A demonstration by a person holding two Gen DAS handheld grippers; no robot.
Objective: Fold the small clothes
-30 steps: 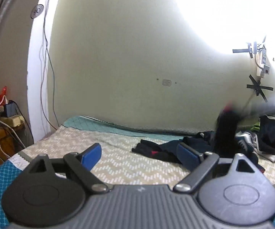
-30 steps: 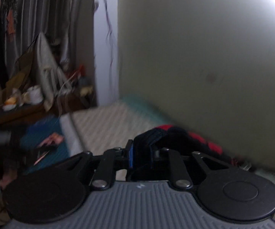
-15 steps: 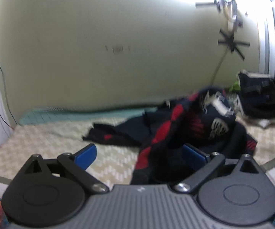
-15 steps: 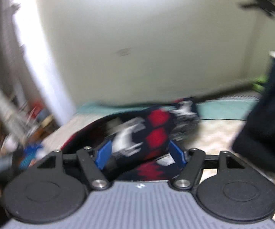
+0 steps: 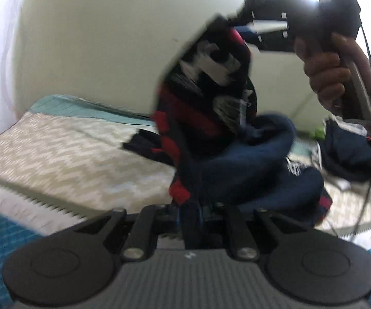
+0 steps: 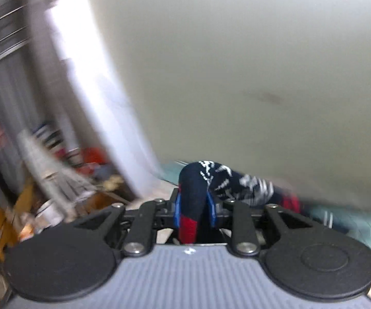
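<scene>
A small navy garment (image 5: 206, 97) with red and white patterns hangs in the air over the bed (image 5: 69, 149). My left gripper (image 5: 193, 213) is shut on its lower navy edge, low in the left wrist view. The right gripper (image 5: 247, 33), held by a hand (image 5: 324, 69), grips the garment's top at the upper right. In the right wrist view the right gripper (image 6: 194, 206) has its jaws closing, and its blue pads press on a fold of the garment (image 6: 236, 180) between them. That view is blurred.
Another dark piece of clothing (image 5: 146, 146) lies on the zigzag bedspread behind the held garment. A pile of dark clothes (image 5: 347, 149) sits at the right by the pale wall. Blurred shelves with clutter (image 6: 56, 185) stand at the left in the right wrist view.
My left gripper went from wide open to shut on the garment's edge. The right gripper opened, closed on the cloth again and rose with it, so the garment left the bed.
</scene>
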